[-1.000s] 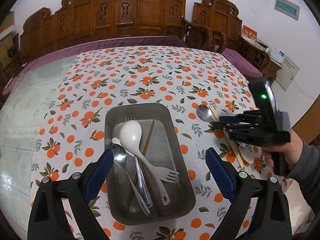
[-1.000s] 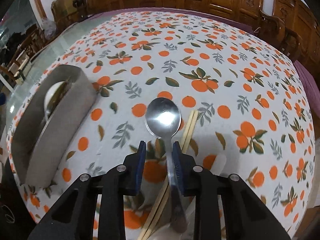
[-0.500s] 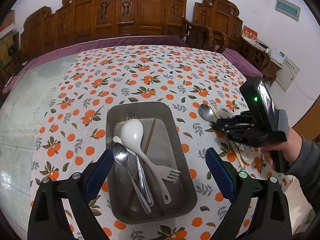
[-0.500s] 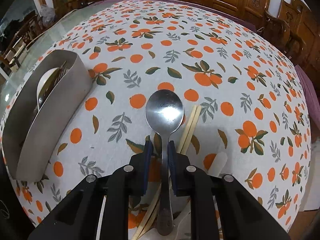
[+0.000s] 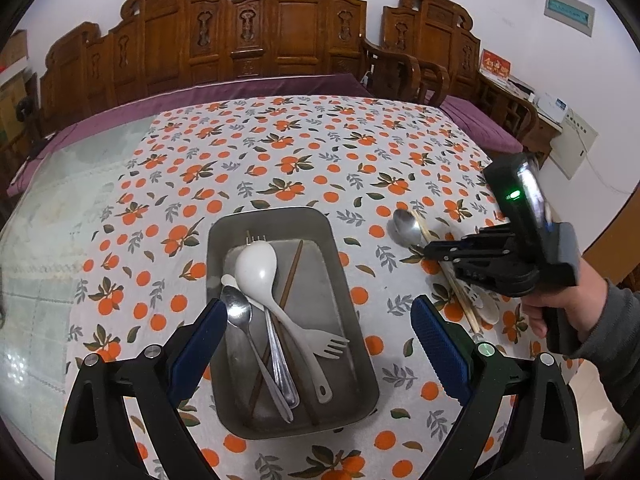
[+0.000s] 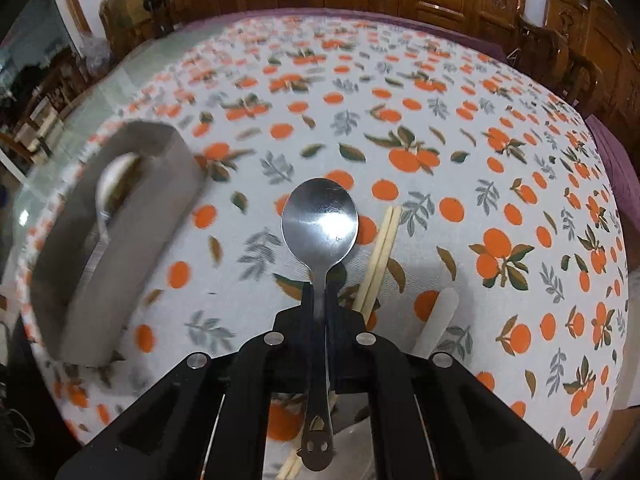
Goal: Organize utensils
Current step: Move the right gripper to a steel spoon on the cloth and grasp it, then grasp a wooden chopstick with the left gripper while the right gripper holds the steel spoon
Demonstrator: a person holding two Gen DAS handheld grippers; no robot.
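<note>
Progress: the metal tray (image 5: pixel 352 280) in the middle of the tablecloth (image 5: pixel 280 152) already holds a white spoon (image 5: pixel 256 268), a metal spoon (image 5: pixel 238 312), a white fork (image 5: pixel 332 346), a metal fork handle and dark chopsticks (image 5: pixel 294 268).

Left outside, to the tray's right: a steel spoon (image 6: pixel 320 220), pale chopsticks (image 6: pixel 380 252) and a white handle (image 6: pixel 438 320) (which utensil it belongs to cannot be told).

Right gripper (image 6: pixel 320 292): fingers clamped on the steel spoon's neck, bowl pointing away from the gripper, over the cloth just left of the pale chopsticks.

Left gripper (image 5: pixel 318 336): fingers wide apart, holding nothing, over the tray's near end.

Judgement: past halfway; the steel spoon goes into the tray next, then the remaining pieces.

Writing: a red card (image 5: pixel 495 67) and a wall plate (image 5: pixel 570 12) are in the far right background; neither is legible. No brands readable.
</note>
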